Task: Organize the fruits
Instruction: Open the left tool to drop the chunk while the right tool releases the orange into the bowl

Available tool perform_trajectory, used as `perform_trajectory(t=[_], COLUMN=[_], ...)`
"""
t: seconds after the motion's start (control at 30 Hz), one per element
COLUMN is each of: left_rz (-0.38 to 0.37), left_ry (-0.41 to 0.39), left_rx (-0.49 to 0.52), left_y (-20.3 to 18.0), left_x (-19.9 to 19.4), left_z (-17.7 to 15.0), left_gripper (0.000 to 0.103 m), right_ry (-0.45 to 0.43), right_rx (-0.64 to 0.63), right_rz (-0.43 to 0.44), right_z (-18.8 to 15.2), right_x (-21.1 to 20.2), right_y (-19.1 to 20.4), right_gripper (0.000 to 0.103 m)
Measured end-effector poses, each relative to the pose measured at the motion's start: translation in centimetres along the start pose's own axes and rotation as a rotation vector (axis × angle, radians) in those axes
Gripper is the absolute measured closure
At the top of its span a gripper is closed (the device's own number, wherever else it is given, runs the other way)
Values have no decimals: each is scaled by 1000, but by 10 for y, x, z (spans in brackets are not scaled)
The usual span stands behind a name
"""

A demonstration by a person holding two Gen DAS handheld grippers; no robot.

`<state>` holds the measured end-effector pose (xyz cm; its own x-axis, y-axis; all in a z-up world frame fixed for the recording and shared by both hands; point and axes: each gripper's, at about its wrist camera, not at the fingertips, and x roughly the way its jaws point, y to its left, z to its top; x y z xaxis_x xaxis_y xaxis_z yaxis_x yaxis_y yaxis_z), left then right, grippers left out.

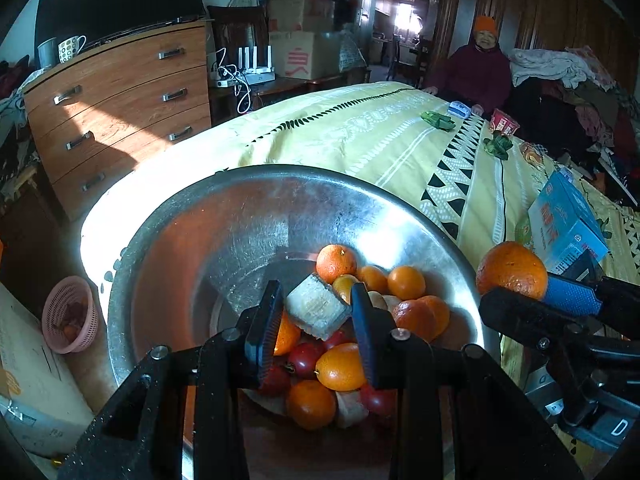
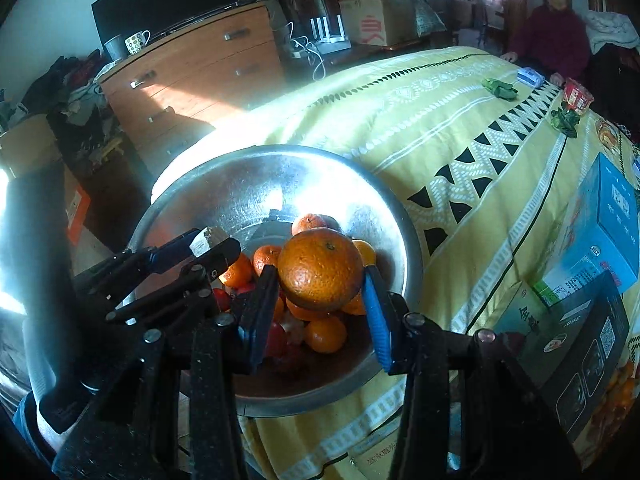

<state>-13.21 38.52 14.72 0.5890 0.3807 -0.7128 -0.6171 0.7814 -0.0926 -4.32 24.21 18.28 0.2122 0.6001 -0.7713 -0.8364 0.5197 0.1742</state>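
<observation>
**Both grippers loaded and hanging over the bowl**

So the left gripper is pinching a pale, rough-faced cube-shaped chunk between its pads. Honestly can't tell what it is, maybe a cut piece of some fruit. The right gripper is squeezing a big round orange with a dimpled skin, pads pressing on either side of it.

Both are tilting down over the wide, shiny metal bowl, which is sitting at the near edge of the counter with its yellow patterned cloth. The bowl is already holding a pile of small oranges and red round fruits, bunched on the near side, so my guess is these two pieces are heading in with the rest.

The orange is hanging right above the pile, not touching it as far as I can see. Dropping from there looks fine, though it might roll off the heap.
</observation>
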Motion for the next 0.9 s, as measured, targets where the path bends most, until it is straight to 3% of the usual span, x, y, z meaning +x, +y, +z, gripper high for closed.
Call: perform_trajectory(t=[0.57, 0.83, 0.9], left_rz=[1, -6, -7], left_ry=[47, 50, 47], left_rx=[-55, -73, -78], left_y=[22, 24, 24], left_x=[15, 15, 14], left_z=[-4, -5, -5], left_gripper=[68, 48, 44], right_ry=[52, 53, 37], right_rx=[-35, -40, -38], right_rz=[-52, -52, -52], right_z=[1, -1, 0], right_x=[24, 26, 23], right_y=[10, 10, 10], right_gripper=[59, 58, 47])
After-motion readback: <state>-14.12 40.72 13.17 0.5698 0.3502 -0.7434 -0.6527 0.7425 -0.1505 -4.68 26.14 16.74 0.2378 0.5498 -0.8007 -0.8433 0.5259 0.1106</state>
